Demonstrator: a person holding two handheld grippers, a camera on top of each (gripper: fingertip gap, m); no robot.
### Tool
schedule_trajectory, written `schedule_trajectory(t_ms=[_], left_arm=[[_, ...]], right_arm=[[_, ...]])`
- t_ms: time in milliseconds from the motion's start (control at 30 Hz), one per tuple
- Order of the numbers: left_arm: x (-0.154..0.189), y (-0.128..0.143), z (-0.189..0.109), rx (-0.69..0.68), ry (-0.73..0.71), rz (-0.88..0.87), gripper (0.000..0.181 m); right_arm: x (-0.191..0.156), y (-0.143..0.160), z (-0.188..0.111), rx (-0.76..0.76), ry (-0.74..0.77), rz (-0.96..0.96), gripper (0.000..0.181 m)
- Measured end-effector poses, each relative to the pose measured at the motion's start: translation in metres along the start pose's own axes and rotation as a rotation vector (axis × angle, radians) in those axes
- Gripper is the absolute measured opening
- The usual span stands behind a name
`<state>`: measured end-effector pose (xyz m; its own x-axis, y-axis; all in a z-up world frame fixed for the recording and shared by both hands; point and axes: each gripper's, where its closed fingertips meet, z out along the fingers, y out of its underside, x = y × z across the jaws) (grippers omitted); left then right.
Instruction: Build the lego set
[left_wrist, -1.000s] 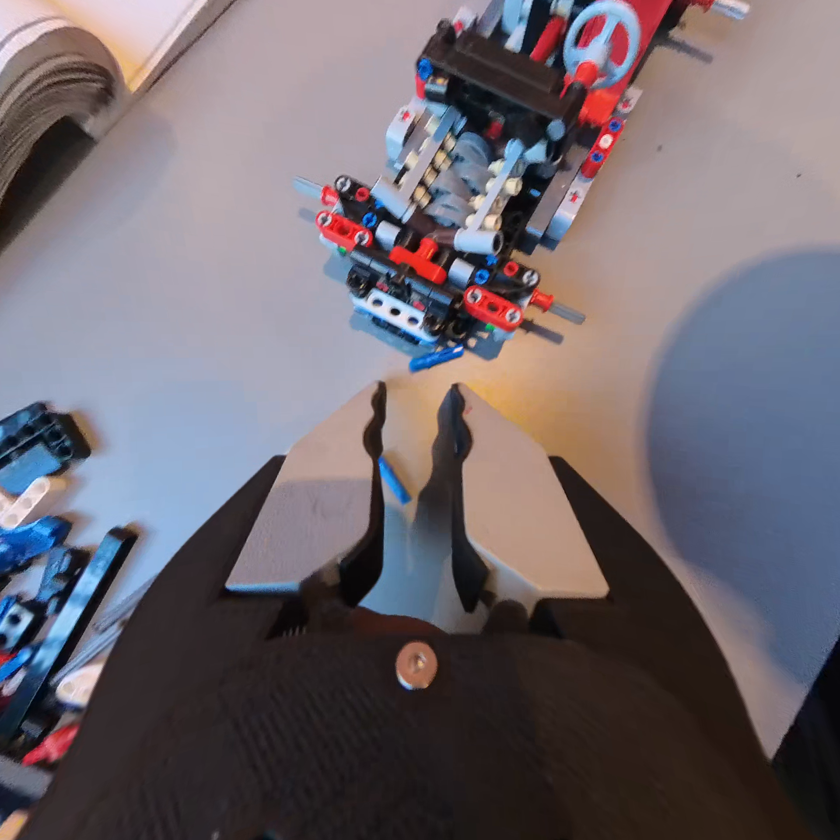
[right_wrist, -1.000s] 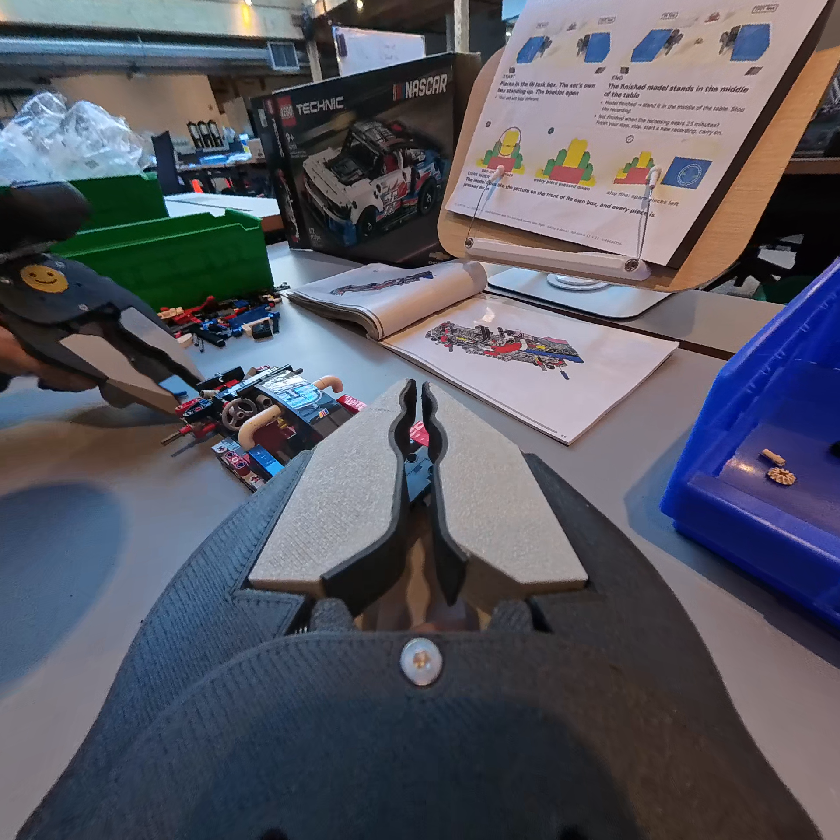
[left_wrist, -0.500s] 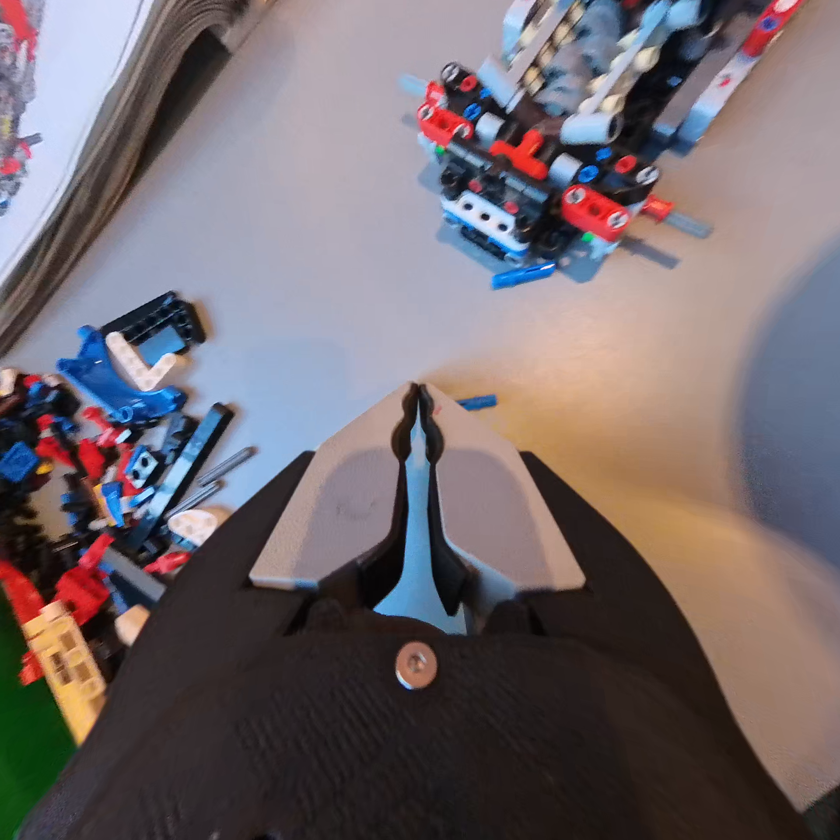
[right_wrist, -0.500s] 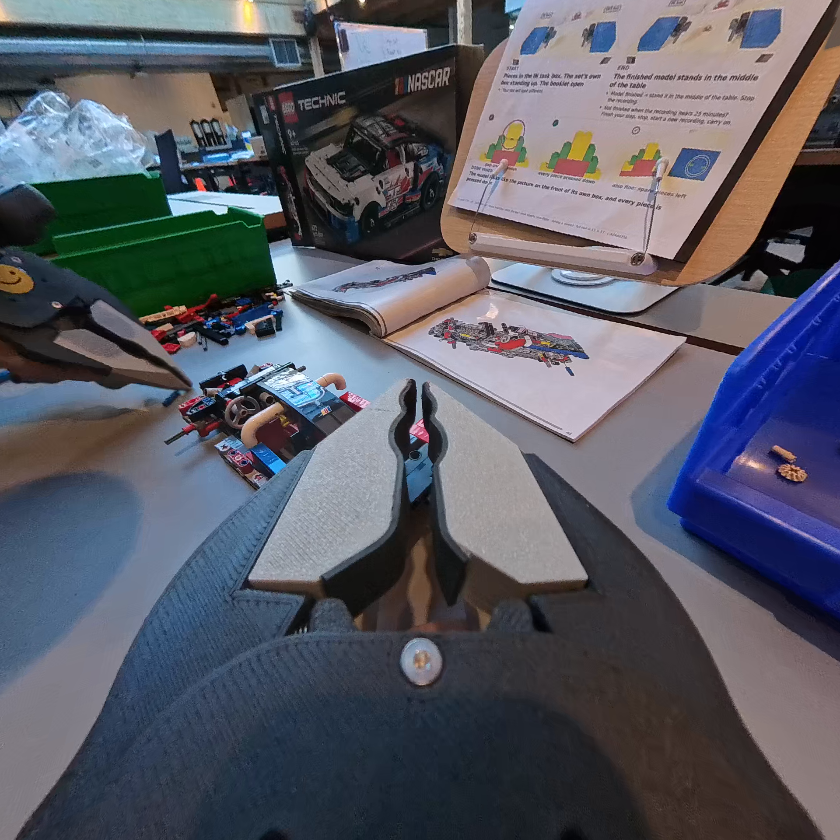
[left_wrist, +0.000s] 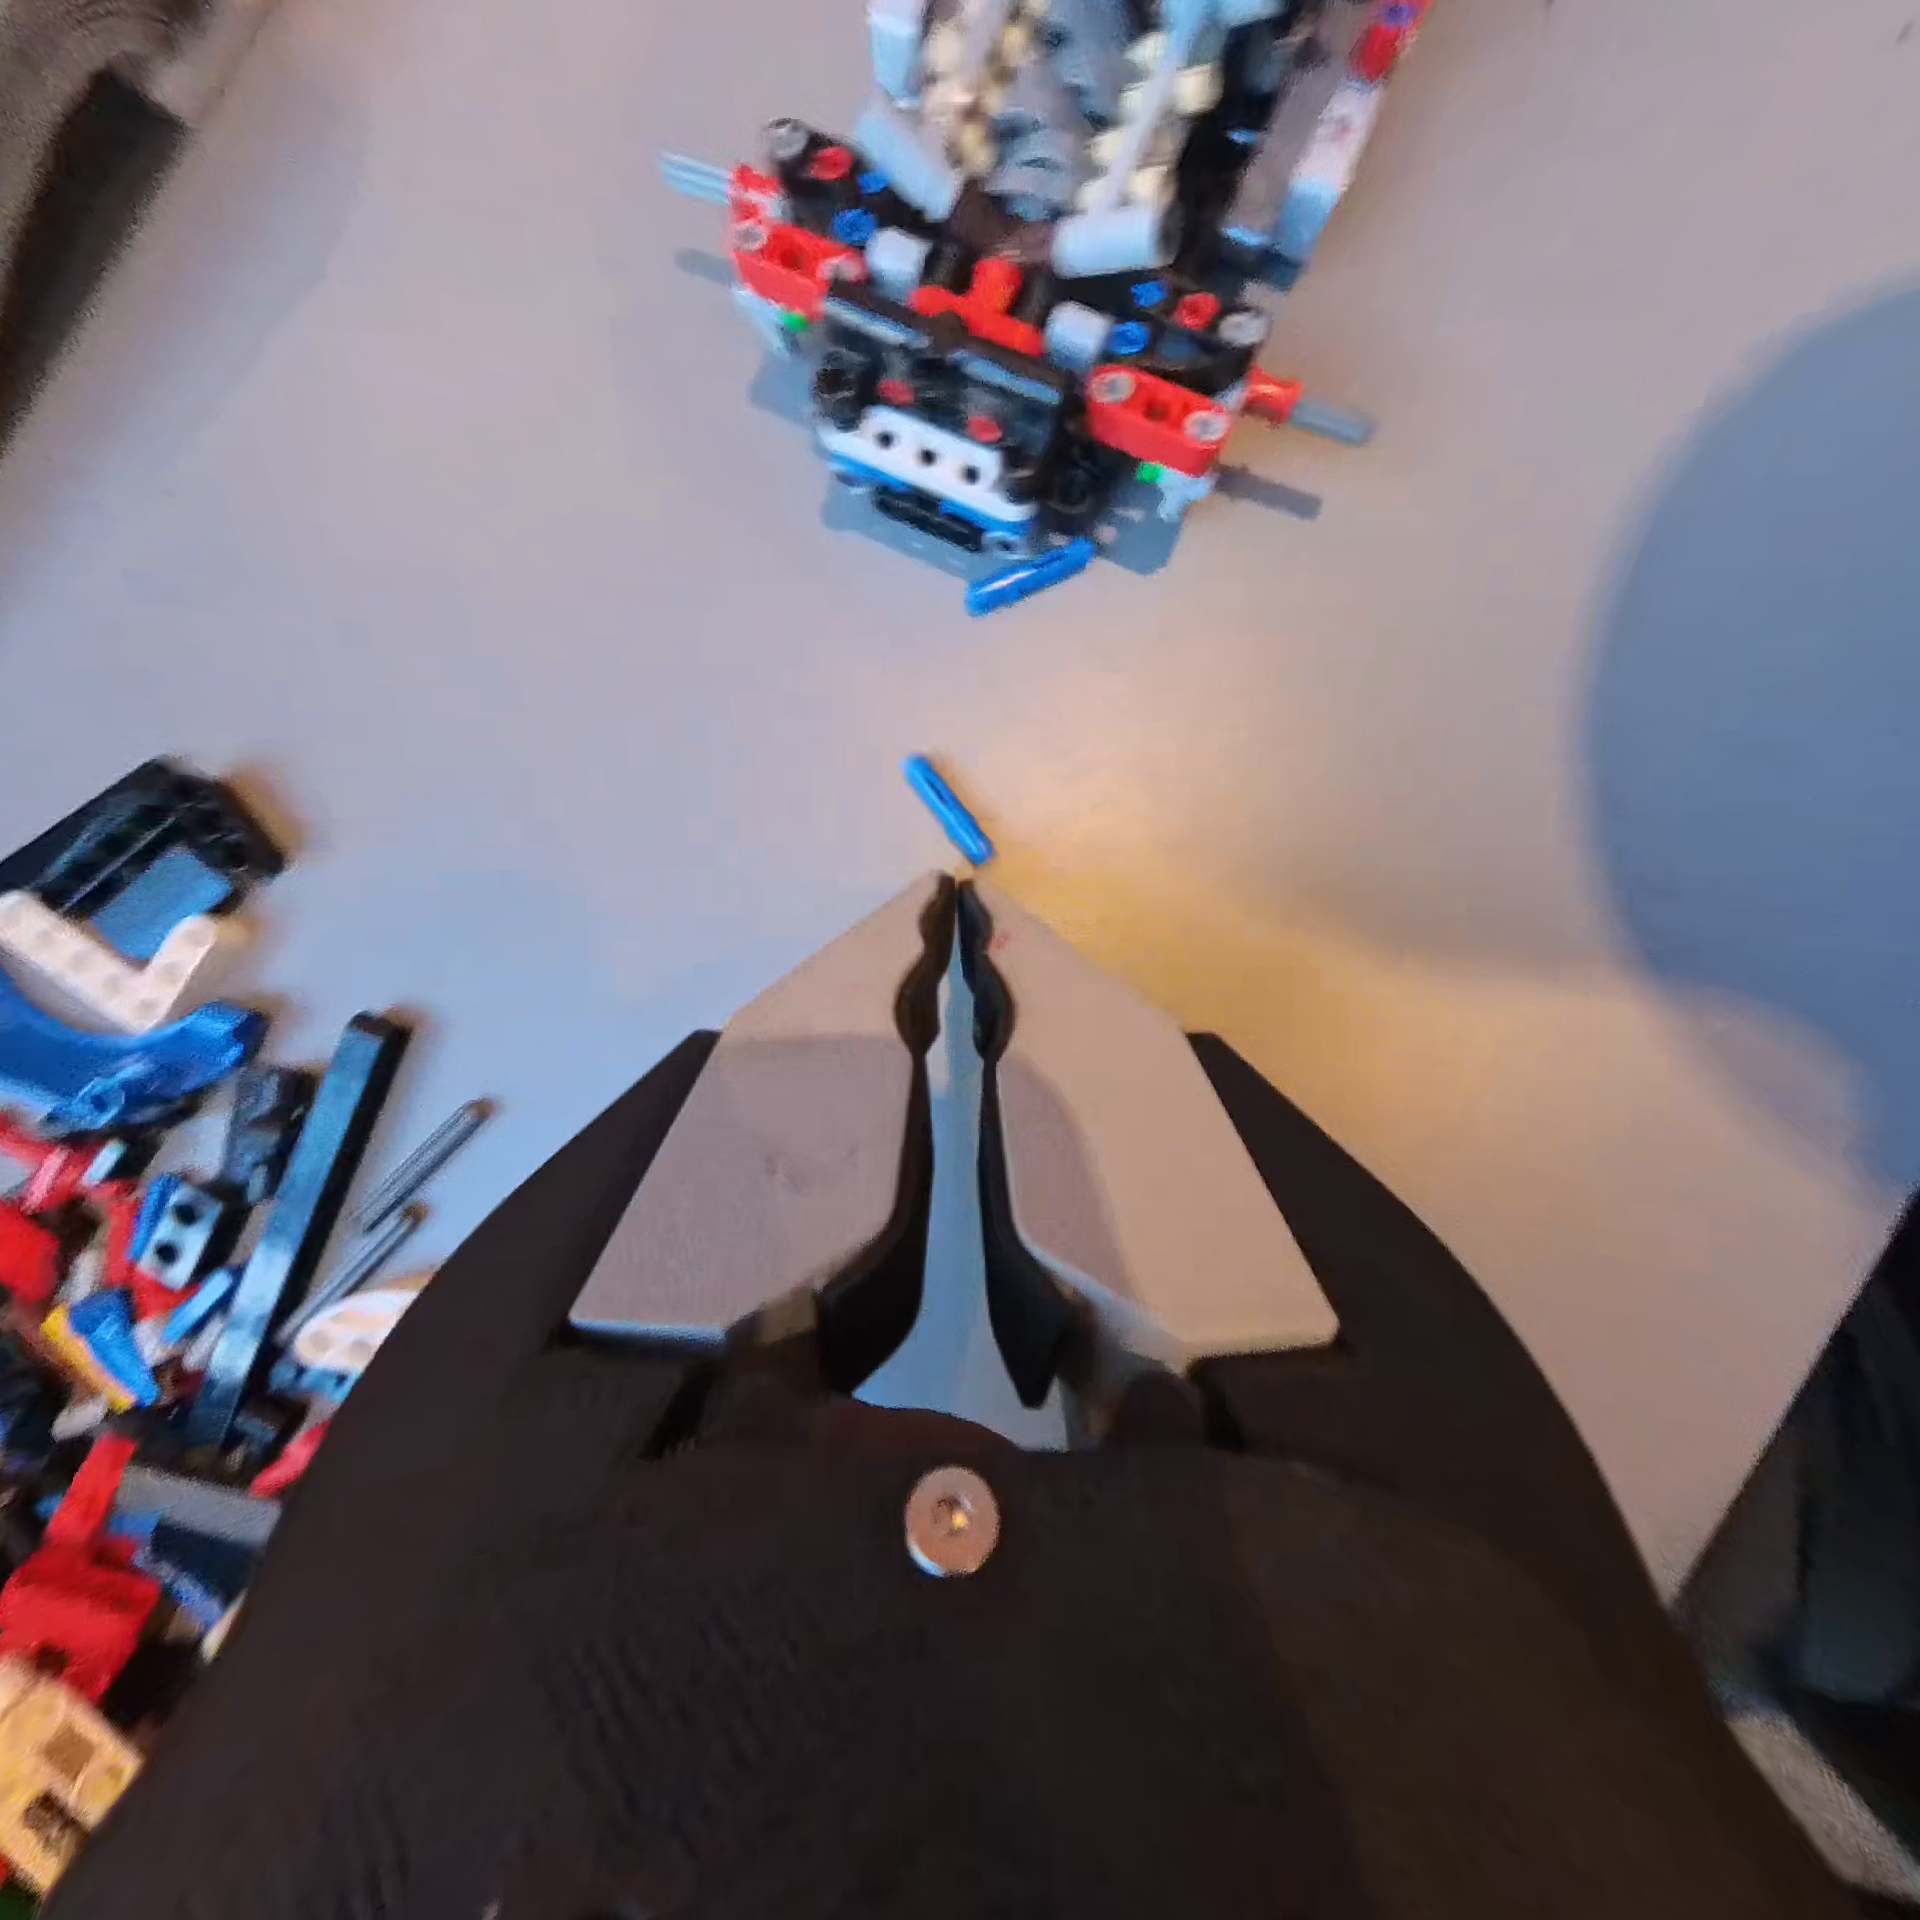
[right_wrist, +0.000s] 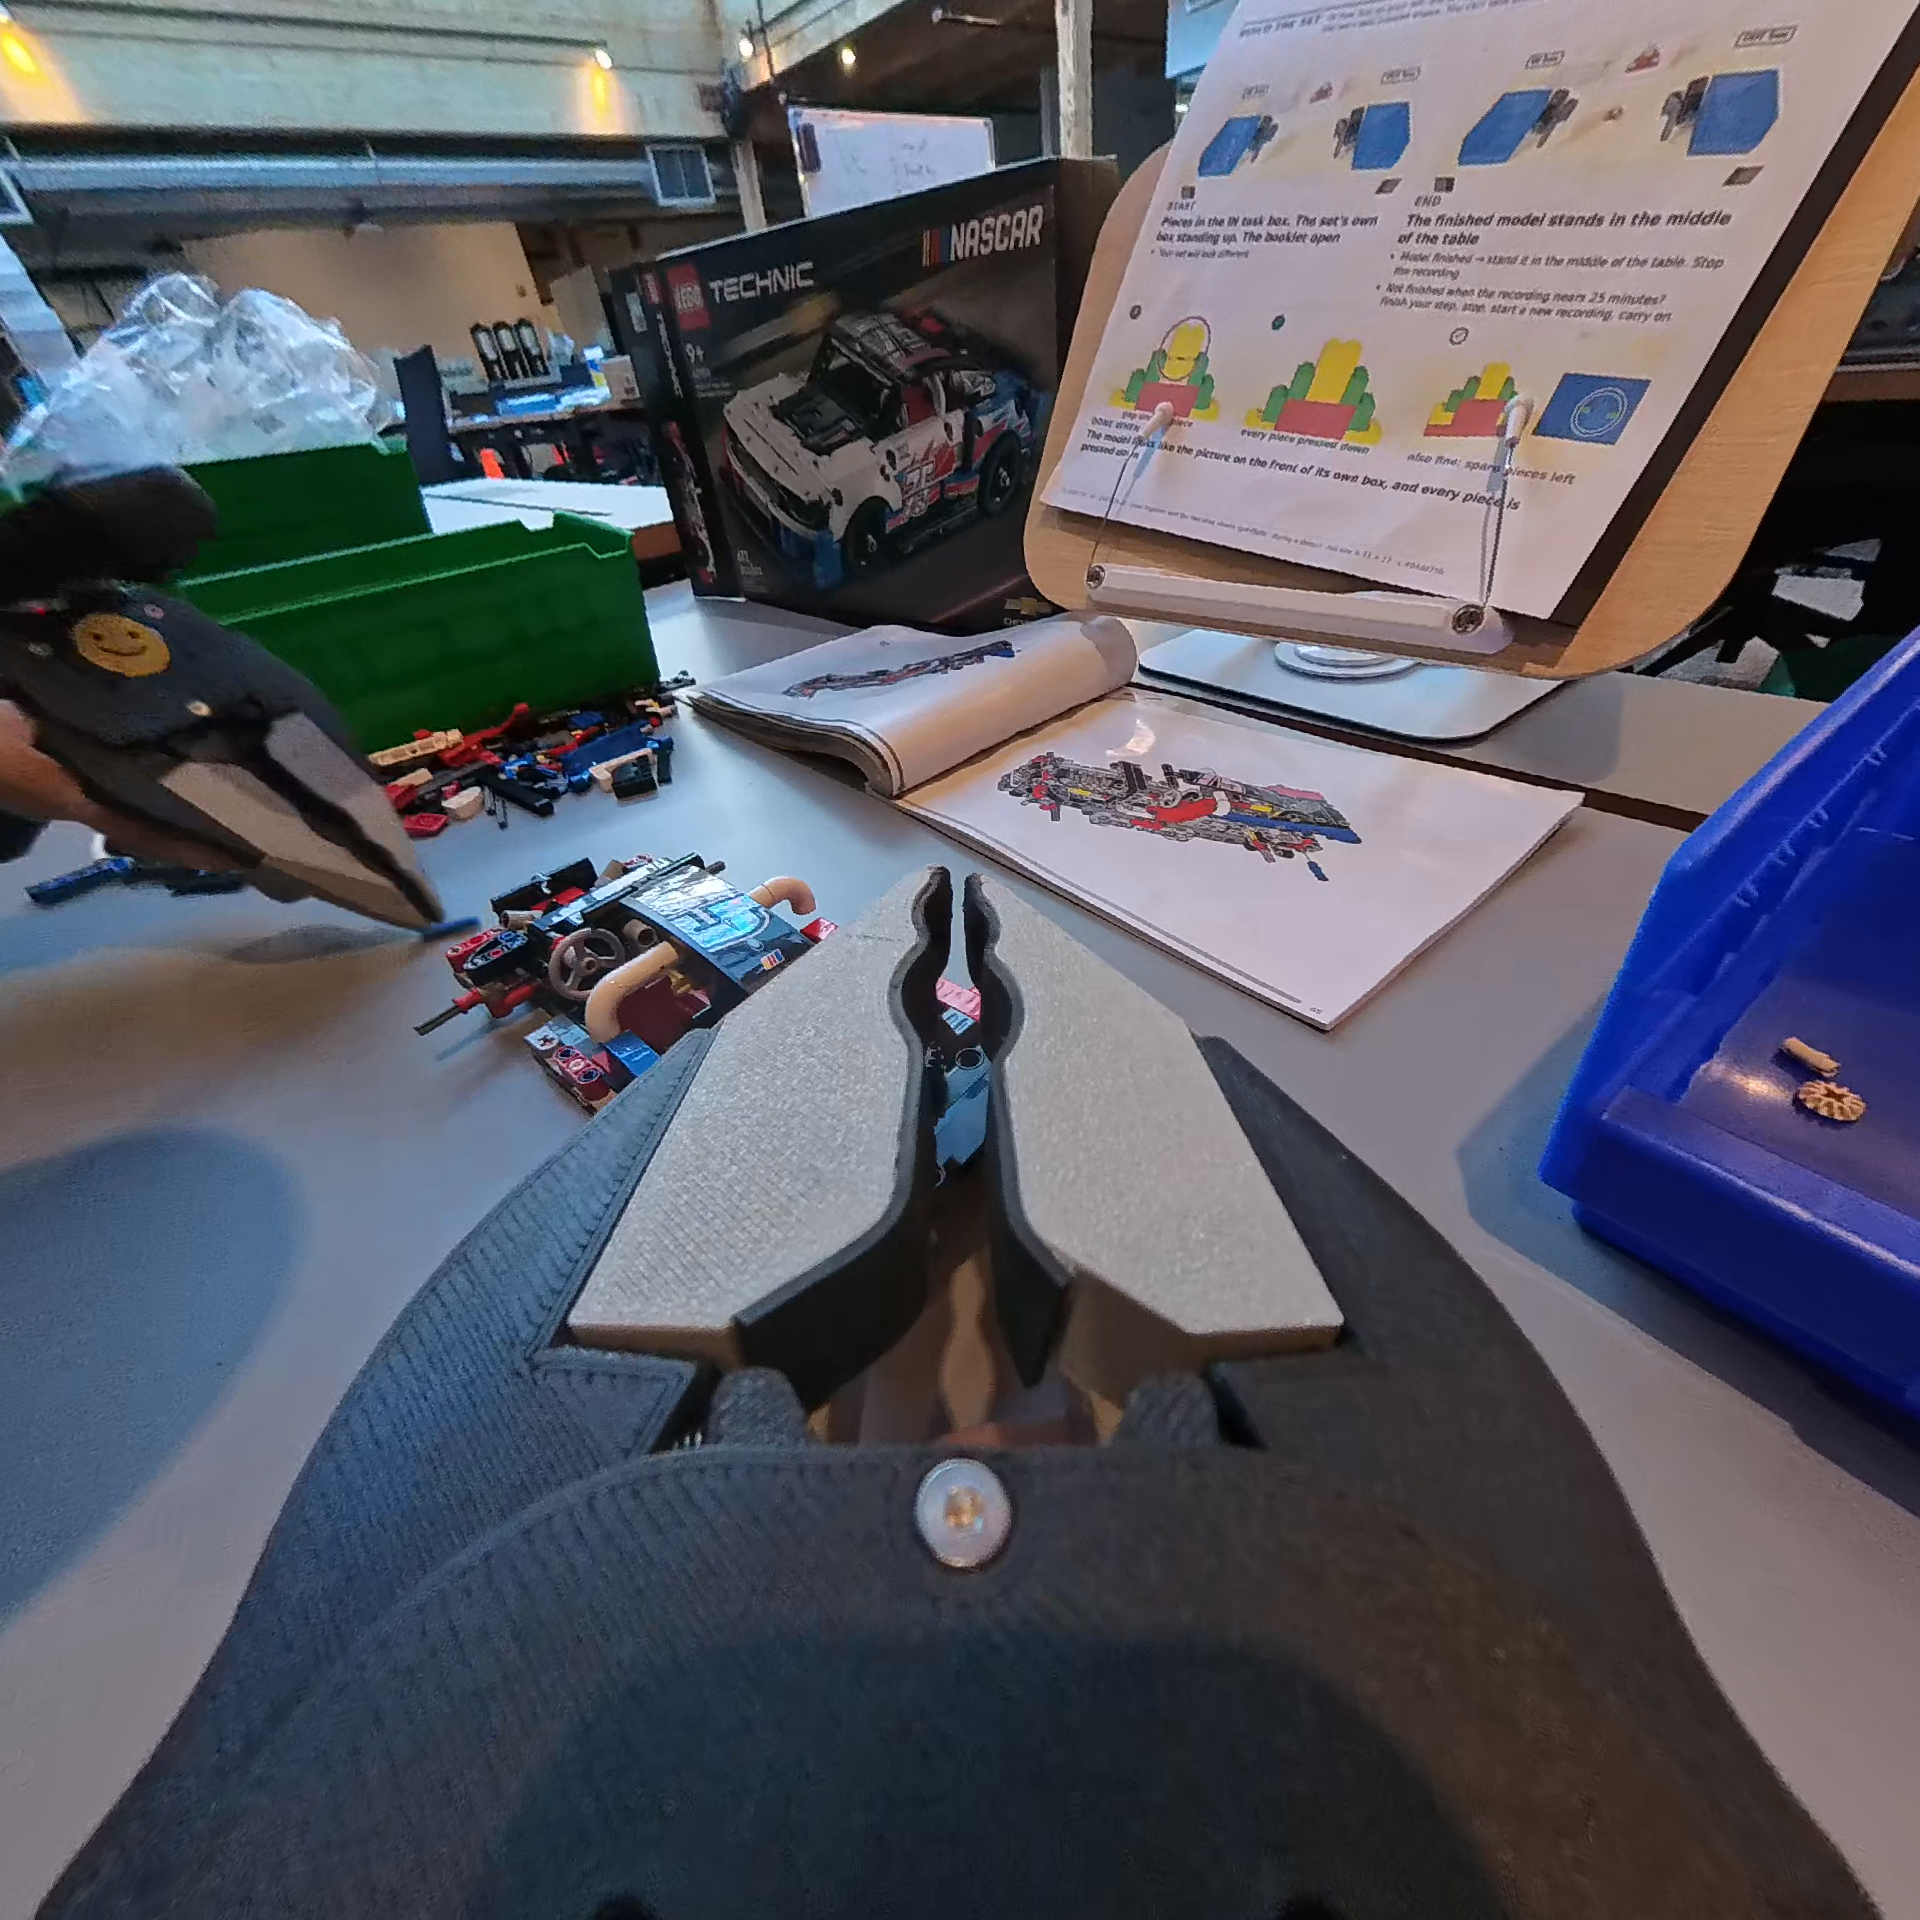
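The partly built Lego car (left_wrist: 997, 312) stands on the grey table ahead of my left gripper; it also shows in the right wrist view (right_wrist: 634, 956). My left gripper (left_wrist: 954, 883) is shut and low over the table. A small blue pin (left_wrist: 948, 808) lies just beyond its tips, at or against them, not clearly clamped. A longer blue pin (left_wrist: 1029, 577) lies at the car's near end. My right gripper (right_wrist: 956, 883) is shut and empty, just behind the car. The left gripper (right_wrist: 431, 920) shows there, left of the car, with the blue pin (right_wrist: 454, 923) at its tip.
A pile of loose parts (left_wrist: 156, 1195) lies left of the left gripper, in front of green bins (right_wrist: 416, 623). An open booklet (right_wrist: 1195, 831), the set's box (right_wrist: 862, 416) and a sheet stand (right_wrist: 1455, 312) stand behind. A blue bin (right_wrist: 1766, 1247) is at the right. About 30 centimeters separates my left fingertips from my right.
My left gripper went from open to shut. The small blue pin was between its fingers, then slipped beside the tips, and now lies just ahead of them. The right gripper has barely moved.
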<state>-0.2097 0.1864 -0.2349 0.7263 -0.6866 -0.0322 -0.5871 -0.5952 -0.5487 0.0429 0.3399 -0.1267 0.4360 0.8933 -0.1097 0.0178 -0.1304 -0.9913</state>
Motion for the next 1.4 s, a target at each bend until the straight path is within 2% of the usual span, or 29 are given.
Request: schedule_trajectory(t_ms=[67,133,233,267,300,367,433,500,567,700,767,833,1067,1100,1167,1267,1400], left_arm=[[-0.002,0.003,-0.001,-0.024,0.007,0.019,0.0],[-0.022,0.015,-0.008,-0.084,-0.076,0.017,0.0],[-0.04,0.03,-0.018,-0.129,-0.123,-0.045,0.0],[-0.039,0.028,-0.018,-0.125,-0.127,-0.079,0.007],[-0.032,0.021,-0.015,-0.102,-0.109,-0.108,0.024],[-0.001,-0.002,-0.006,-0.034,-0.031,-0.082,0.036],[0.013,-0.019,0.006,-0.01,-0.065,-0.005,0.047],[0.018,-0.033,0.017,0.016,-0.08,-0.002,0.047],[0.013,-0.042,0.024,0.05,-0.091,-0.032,0.038],[0.011,-0.045,0.028,0.066,-0.073,-0.049,0.017],[0.01,-0.043,0.027,0.066,-0.076,-0.035,0.013],[0.004,-0.034,0.022,0.042,-0.101,-0.024,0.003],[-0.05,0.031,-0.021,-0.081,-0.247,-0.117,0.002],[-0.053,0.037,-0.025,-0.089,-0.242,-0.141,0.005],[-0.061,0.044,-0.032,-0.107,-0.265,-0.173,0.022],[-0.056,0.029,-0.037,-0.053,-0.265,-0.156,0.027],[-0.013,-0.017,-0.019,0.059,-0.042,-0.004,0.022]], right_arm=[[0.001,0.0,0.0,-0.001,0.005,-0.003,0.0],[0.002,-0.001,-0.001,0.005,0.006,0.003,0.0],[0.001,-0.003,-0.002,0.015,0.0,0.011,0.0],[0.0,-0.004,-0.002,0.017,-0.003,0.01,0.0],[-0.001,-0.004,-0.002,0.017,-0.004,0.005,0.0],[-0.001,-0.003,-0.002,0.012,-0.002,-0.006,0.0],[-0.002,-0.002,-0.001,0.006,-0.001,-0.011,0.0],[-0.001,-0.001,-0.001,0.004,0.0,-0.006,0.0],[0.0,-0.001,-0.001,0.006,0.005,-0.003,0.0],[0.003,-0.002,-0.003,0.013,0.014,0.001,0.0],[0.003,-0.003,-0.003,0.015,0.012,0.006,0.0],[0.003,-0.003,-0.003,0.015,0.011,0.005,0.0],[0.001,-0.002,-0.002,0.011,0.003,0.008,0.0],[0.001,-0.002,-0.002,0.011,0.004,0.005,0.0],[0.001,-0.002,-0.002,0.01,0.006,-0.001,0.0],[0.002,0.0,-0.001,0.004,0.012,-0.003,0.0],[0.003,0.002,0.0,0.0,0.018,-0.002,0.0]])
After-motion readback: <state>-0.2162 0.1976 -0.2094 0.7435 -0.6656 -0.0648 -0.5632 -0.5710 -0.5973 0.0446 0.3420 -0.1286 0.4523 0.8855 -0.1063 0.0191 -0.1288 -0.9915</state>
